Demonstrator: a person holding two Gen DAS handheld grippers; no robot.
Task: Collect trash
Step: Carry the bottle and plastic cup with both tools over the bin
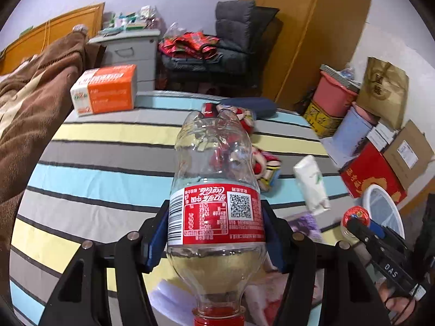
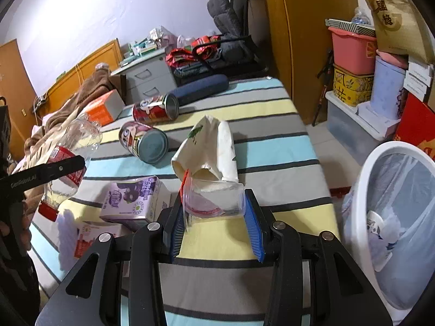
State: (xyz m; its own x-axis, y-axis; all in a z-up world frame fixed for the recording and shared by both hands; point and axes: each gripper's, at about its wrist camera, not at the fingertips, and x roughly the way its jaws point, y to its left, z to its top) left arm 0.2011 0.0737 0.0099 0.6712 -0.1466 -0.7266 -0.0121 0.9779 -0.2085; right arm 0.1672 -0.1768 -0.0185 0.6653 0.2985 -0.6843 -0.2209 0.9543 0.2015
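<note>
My left gripper is shut on an empty clear Coca-Cola bottle, cap toward me, held above the striped bed; the bottle also shows in the right wrist view. My right gripper is shut on a clear plastic cup with a red lid, above the bed's near edge; it shows in the left wrist view too. On the bed lie two red cans, a crumpled white paper cup and a purple milk carton. A white trash bin with a liner stands at the right.
An orange-and-white box and a brown blanket lie at the bed's far left. A dark blue bolster lies at the far edge. A grey drawer unit, a chair with clothes, and stacked boxes and tubs surround the bed.
</note>
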